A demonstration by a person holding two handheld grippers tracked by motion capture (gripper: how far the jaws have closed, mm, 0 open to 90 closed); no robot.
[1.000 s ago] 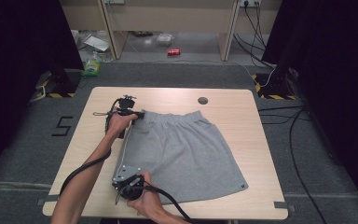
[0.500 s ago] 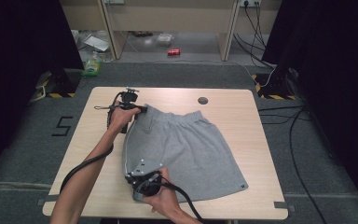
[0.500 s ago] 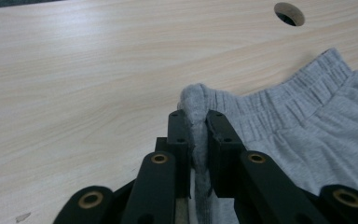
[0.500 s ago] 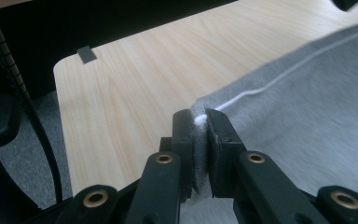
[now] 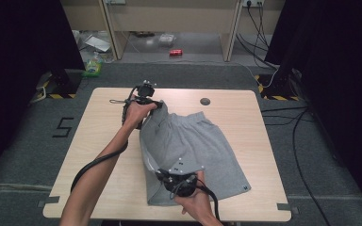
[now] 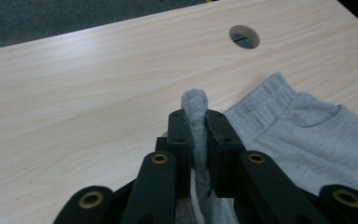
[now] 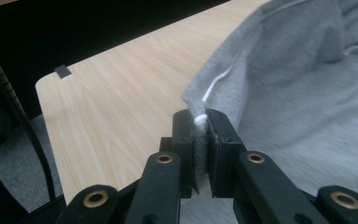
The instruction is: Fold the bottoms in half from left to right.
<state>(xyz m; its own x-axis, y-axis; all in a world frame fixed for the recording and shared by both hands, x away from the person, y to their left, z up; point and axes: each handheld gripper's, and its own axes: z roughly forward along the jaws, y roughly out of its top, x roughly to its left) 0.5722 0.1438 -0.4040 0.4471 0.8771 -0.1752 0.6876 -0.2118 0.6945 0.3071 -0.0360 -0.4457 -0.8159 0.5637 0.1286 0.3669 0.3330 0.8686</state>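
Both tools have swung toward frame centre since the earlier frame, dragging the left edge of the grey shorts up and over. Left tool is clamped on the waistband corner, upper centre of the high view; fabric pokes out past its tips in the left gripper view. Right tool is clamped on the hem corner, lower centre; the white stitching sits right at its jaws. I'm holding both ends of that one side so the edge stays taut and folds as a straight line. Shorts lie mid-tabletop, right half flat, left side lifted and partly doubled over. Next, I'd guess: carry on across, lay the edge onto the right half.
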